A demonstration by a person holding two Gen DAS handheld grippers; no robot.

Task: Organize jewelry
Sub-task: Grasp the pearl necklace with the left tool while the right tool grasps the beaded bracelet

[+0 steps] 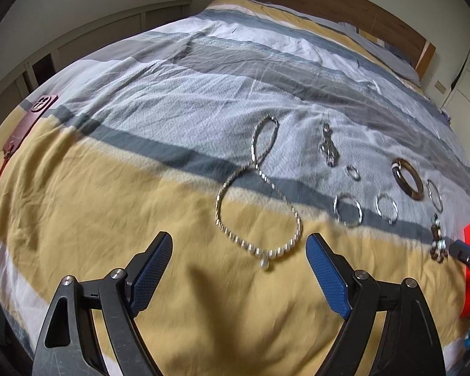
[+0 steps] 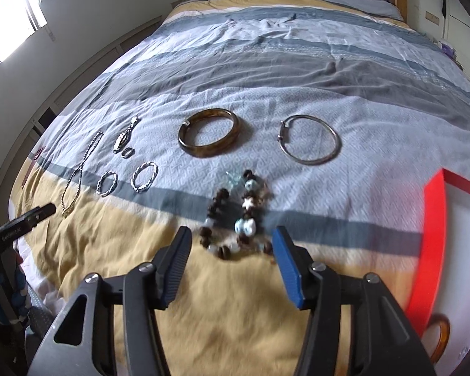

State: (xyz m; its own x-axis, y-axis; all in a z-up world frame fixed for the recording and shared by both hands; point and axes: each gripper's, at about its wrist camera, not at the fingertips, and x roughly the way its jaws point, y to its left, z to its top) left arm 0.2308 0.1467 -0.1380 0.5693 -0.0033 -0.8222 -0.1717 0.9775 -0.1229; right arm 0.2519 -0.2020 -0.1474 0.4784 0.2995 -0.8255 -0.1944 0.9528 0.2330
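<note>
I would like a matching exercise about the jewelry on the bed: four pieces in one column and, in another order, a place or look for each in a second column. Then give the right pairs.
Column 1
1. pearl necklace
2. brown bangle
3. thin metal bangle
4. beaded bracelet

Column 2
A. lies just ahead of the open right hand-held gripper
B. nearest to the red tray among the bangles
C. twisted into a figure eight, ahead of the left hand-held gripper
D. thick, amber-brown ring on the light blue stripe

Pairs: 1-C, 2-D, 3-B, 4-A
</note>
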